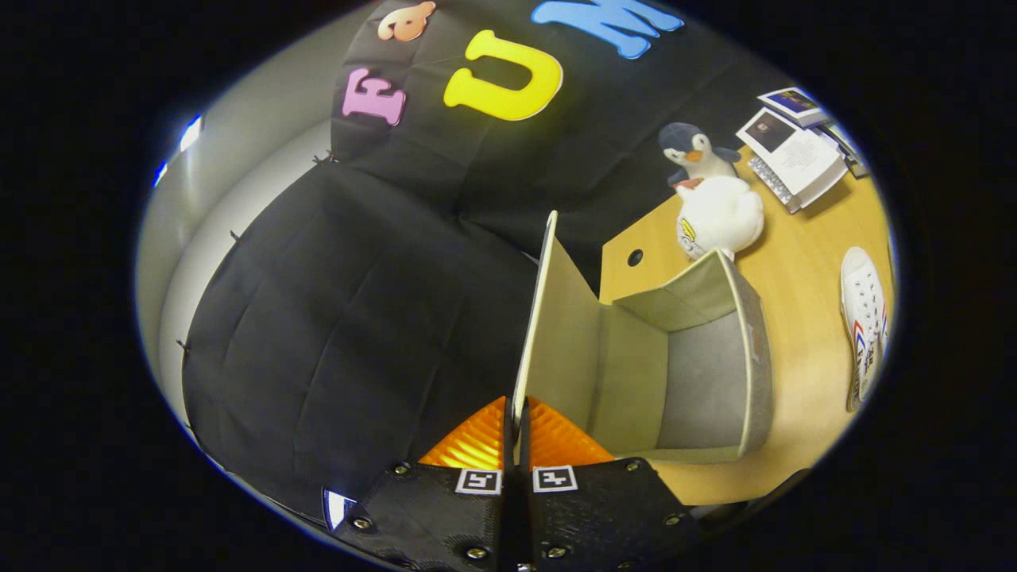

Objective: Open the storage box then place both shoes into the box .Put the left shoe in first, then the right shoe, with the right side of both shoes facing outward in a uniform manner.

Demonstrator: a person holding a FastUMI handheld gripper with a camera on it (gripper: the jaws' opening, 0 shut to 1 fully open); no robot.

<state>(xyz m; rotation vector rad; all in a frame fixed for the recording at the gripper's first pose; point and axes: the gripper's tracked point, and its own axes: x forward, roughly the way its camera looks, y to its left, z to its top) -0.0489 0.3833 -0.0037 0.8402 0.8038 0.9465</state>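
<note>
- Stiff, pale board, the lid of the storage box, was seen pinched edge-on between the fingers of the tool, which were drawn nearly together with the thin panel pressed from both sides.
- Held this way, the lid was raised upright and swung clear of the opening, its hinge line lying along the box's far wall.
- Just ahead of the fingers and to their right, the box was seen on the wooden bench, open, with a grey lining and nothing visible inside.
- Beyond the box, a white plush toy was seen against its far corner, and a penguin toy stood just behind that, near the black cloth wall.
- Further off on the bench, a stack of books or booklets was seen lying apart from the toys.
- One white shoe with coloured side stripes was seen lying on the bench, well to the right of the box and apart from it; whether it was the left or the right shoe could not be told from this angle.
- By this evidence, the opening step was judged as good as done: the lid was up, though not yet released.
- Both placements were judged to be left: the left shoe first, then the right, each with its right side turned outward.
</note>
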